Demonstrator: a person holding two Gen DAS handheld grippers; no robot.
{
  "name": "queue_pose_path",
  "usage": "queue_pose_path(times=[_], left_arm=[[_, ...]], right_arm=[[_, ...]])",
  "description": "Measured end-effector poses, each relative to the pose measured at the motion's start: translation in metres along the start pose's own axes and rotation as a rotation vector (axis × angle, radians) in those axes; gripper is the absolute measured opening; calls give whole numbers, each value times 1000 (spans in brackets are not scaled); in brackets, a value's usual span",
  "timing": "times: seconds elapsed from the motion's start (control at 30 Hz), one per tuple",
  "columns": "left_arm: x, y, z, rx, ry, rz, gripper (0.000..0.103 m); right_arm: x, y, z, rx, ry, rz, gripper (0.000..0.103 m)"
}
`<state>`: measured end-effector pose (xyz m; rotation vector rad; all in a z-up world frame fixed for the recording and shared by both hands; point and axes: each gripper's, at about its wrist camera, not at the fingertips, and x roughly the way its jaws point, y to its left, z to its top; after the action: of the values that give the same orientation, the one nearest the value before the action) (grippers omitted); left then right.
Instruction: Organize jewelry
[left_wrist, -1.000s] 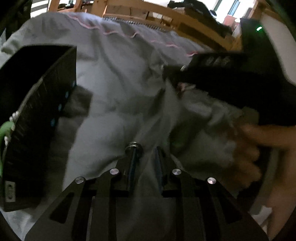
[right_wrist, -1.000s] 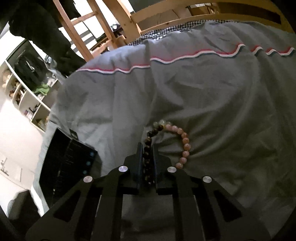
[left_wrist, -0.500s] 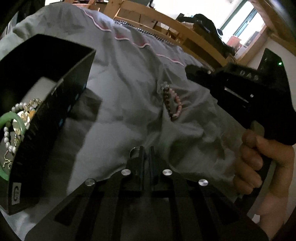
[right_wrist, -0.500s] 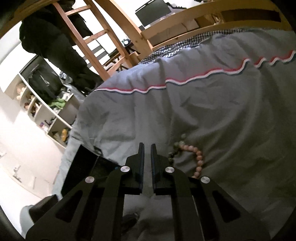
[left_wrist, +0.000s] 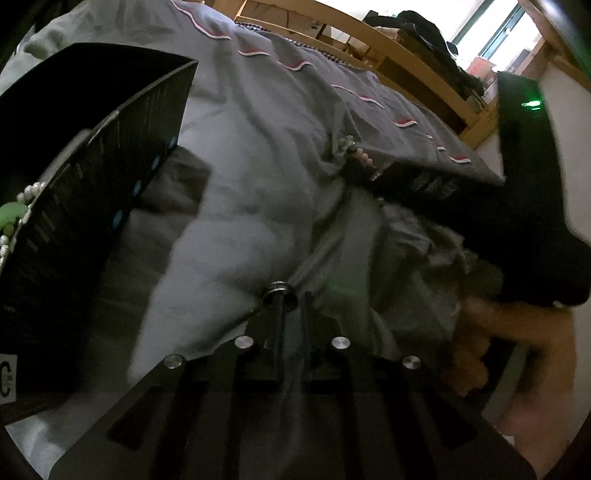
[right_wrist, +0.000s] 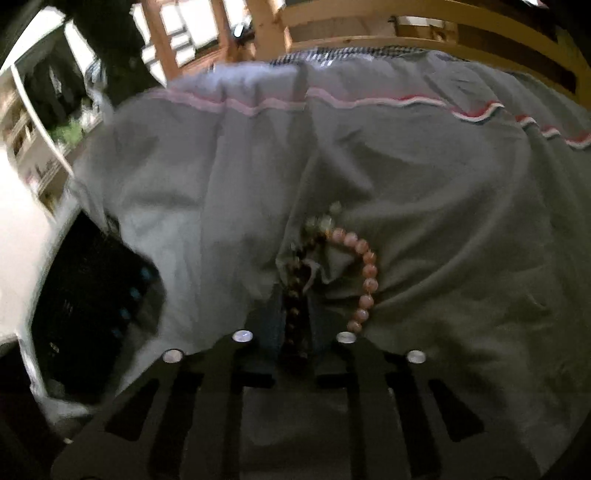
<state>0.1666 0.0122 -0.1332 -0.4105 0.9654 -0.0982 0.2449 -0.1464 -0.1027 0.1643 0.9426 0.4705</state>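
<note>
A bead bracelet (right_wrist: 364, 275), pink on one side and dark brown on the other, lies on the grey bedsheet (right_wrist: 443, 184). My right gripper (right_wrist: 295, 295) is shut on the bracelet's dark beads; it also shows in the left wrist view (left_wrist: 373, 173), with the bracelet (left_wrist: 354, 151) at its tip. My left gripper (left_wrist: 291, 299) is nearly closed on a small silver ring (left_wrist: 279, 291) at its left fingertip, low over the sheet. A black jewelry box (left_wrist: 85, 192) stands at the left, with pearls and a green bangle (left_wrist: 13, 214) inside.
The black box also shows at the left of the right wrist view (right_wrist: 92, 306). A wooden bed frame (left_wrist: 369, 40) runs along the far side. The person's hand (left_wrist: 498, 339) holds the right gripper at the right. The sheet is wrinkled around the bracelet.
My right gripper has come back down onto the bracelet and closed on its dark beads. The left view has tilted and moved closer to the box.
</note>
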Motion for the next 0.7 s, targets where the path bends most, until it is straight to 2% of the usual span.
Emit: queue_pose_path(times=[0.1, 0.2, 0.4, 0.7], left_arm=[[-3, -1, 0, 14, -23, 32, 7], [-6, -6, 0, 37, -43, 45, 6], [-15, -11, 1, 51, -87, 19, 5], [-38, -10, 8, 22, -198, 17, 5]], right_arm=[[-13, -2, 7, 25, -47, 28, 10], [-15, 0, 10, 29, -54, 35, 10], [-16, -1, 9, 37, -73, 52, 10], [-47, -3, 17, 72, -214, 156, 8]])
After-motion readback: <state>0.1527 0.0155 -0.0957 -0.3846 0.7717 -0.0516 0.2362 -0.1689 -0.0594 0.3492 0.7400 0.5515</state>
